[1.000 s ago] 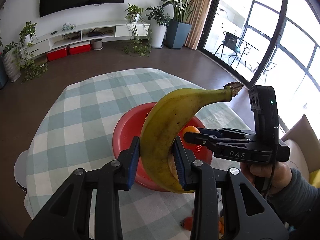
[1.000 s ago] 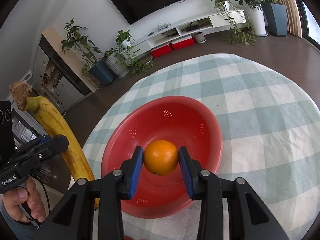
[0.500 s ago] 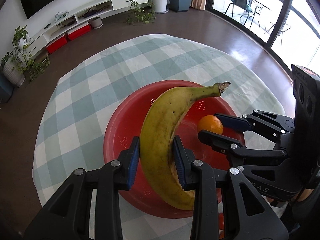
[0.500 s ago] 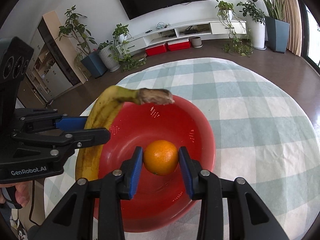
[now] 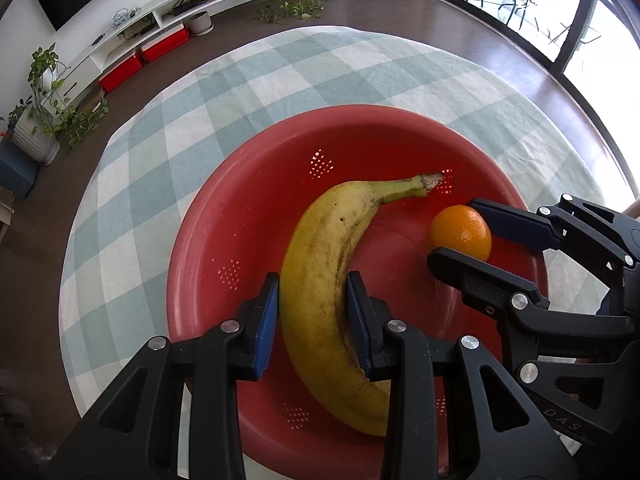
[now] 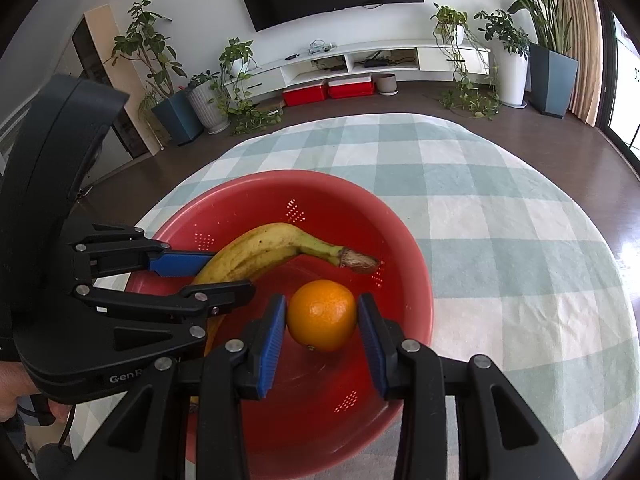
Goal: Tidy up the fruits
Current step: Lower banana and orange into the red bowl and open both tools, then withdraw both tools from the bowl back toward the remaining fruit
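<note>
Left hand-held gripper [image 5: 312,320] grasps the banana [image 5: 332,280] across its lower half, blue pads pressed to either side of the peel. The banana sits low inside the red bowl [image 5: 248,184], stem tip pointing toward the bowl's far wall (whether it touches the bowl floor cannot be told). Right hand-held gripper [image 6: 322,316] grasps the orange [image 6: 322,315], pads tight on both sides; the orange is also inside the bowl, just beside the banana's stem, toward the bowl's right side as the left wrist view shows it. The bowl, perforated with small hole clusters, rests on the tabletop under a green-and-white checked cloth [image 6: 500,216]. Both grippers reach in over the bowl's near rim.
</note>
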